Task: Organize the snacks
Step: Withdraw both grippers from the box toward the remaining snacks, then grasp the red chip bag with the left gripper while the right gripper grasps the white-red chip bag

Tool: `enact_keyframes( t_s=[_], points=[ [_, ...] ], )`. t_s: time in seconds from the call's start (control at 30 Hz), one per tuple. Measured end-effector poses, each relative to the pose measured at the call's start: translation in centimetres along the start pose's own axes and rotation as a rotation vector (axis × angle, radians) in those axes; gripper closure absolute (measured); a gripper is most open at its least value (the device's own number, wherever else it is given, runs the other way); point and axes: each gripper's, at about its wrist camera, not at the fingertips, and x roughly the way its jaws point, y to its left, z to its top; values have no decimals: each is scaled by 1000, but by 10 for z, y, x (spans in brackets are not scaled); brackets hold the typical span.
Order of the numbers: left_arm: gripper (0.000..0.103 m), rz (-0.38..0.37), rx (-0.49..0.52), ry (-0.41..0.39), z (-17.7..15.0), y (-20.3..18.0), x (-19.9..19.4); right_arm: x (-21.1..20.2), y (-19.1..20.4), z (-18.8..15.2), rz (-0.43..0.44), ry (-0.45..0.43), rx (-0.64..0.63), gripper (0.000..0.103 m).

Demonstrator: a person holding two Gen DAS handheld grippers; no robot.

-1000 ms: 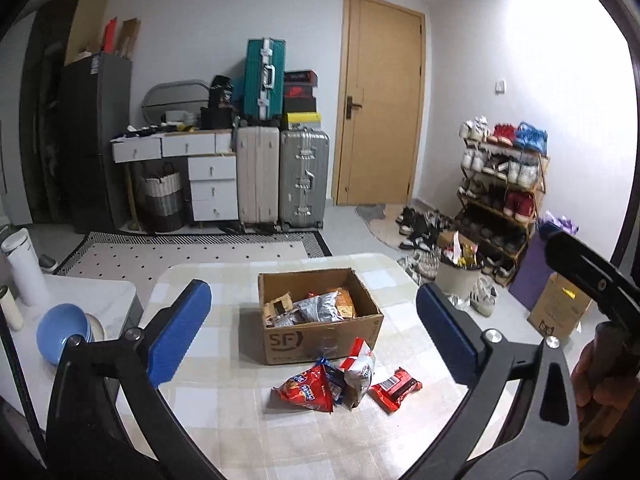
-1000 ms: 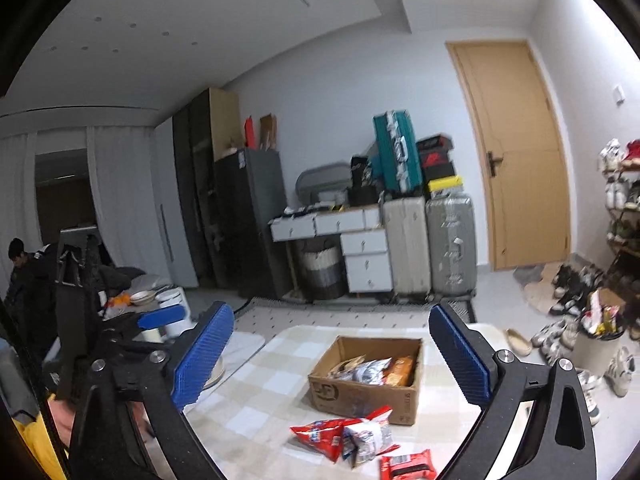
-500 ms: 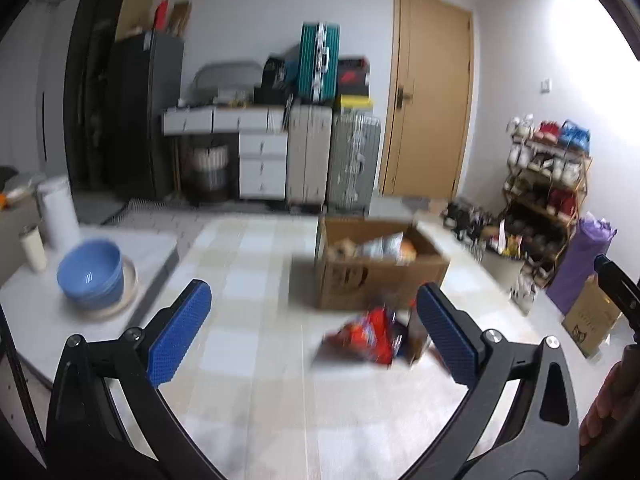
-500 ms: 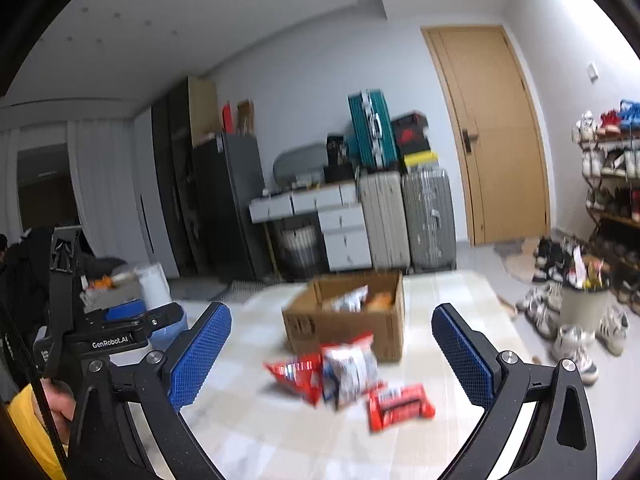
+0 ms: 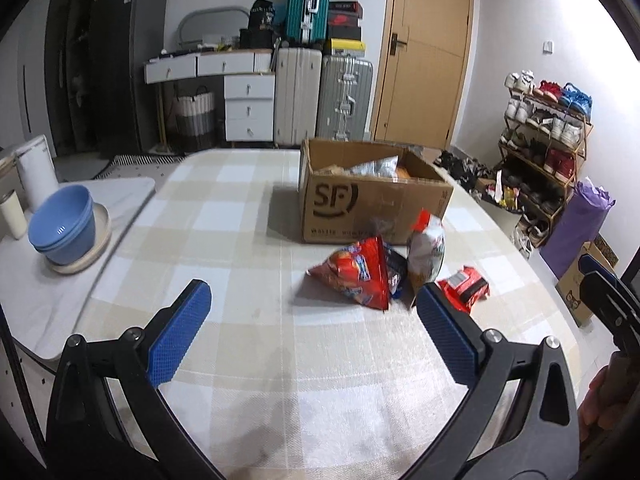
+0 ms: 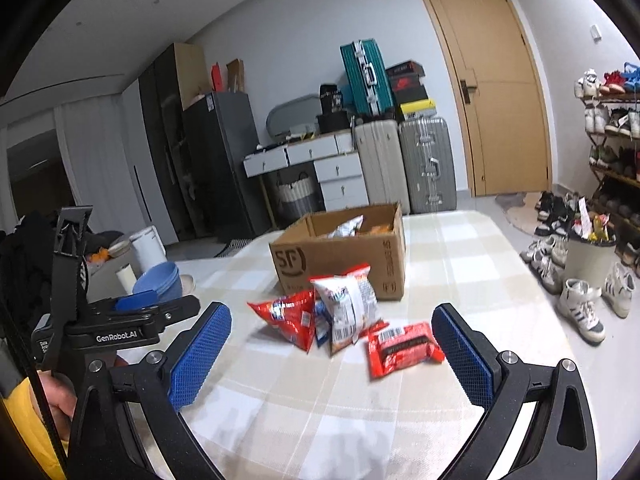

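With both my left gripper and right gripper wide open and empty, I risk toppling the upright white bag leaning just before the box.

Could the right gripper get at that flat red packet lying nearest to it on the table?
Probably yes. The right gripper is open, and the flat red packet lies on the table between its fingers' line, nothing in front.

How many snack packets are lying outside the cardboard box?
4 visible: a red bag, a small dark packet wedged behind it, a white bag standing beside it, and a flat red packet nearest the camera. More may be hidden.
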Motion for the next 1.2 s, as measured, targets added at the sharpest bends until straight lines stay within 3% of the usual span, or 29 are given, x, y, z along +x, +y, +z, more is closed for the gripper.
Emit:
enact_keyframes(
  t_s=[0.37, 0.53, 0.7, 0.87, 0.97, 1.07, 1.13, 1.2],
  points=[
    [0, -27, -22, 144, 8, -9, 95, 47, -14, -16, 22, 81, 21, 1],
    [1, -75, -90, 248, 13, -9, 152, 67, -23, -18, 32, 106, 43, 1],
    [1, -98, -142, 278, 20, -12, 196, 87, -28, -17, 41, 132, 47, 1],
    [18, -135, -181, 331, 20, -10, 230, 105, -33, -10, 47, 148, 56, 1],
    [27, -120, -142, 333, 21, -15, 238, 117, -35, -6, 56, 163, 69, 1],
    [33, -146, -140, 319, 22, -16, 246, 131, -36, 0, 70, 188, 75, 1],
    [45, -165, -141, 312, 23, -15, 248, 142, -37, 2, 71, 208, 75, 1],
    [48, -176, -132, 306, 25, -13, 251, 153, -39, 4, 83, 236, 80, 1]
  ],
)
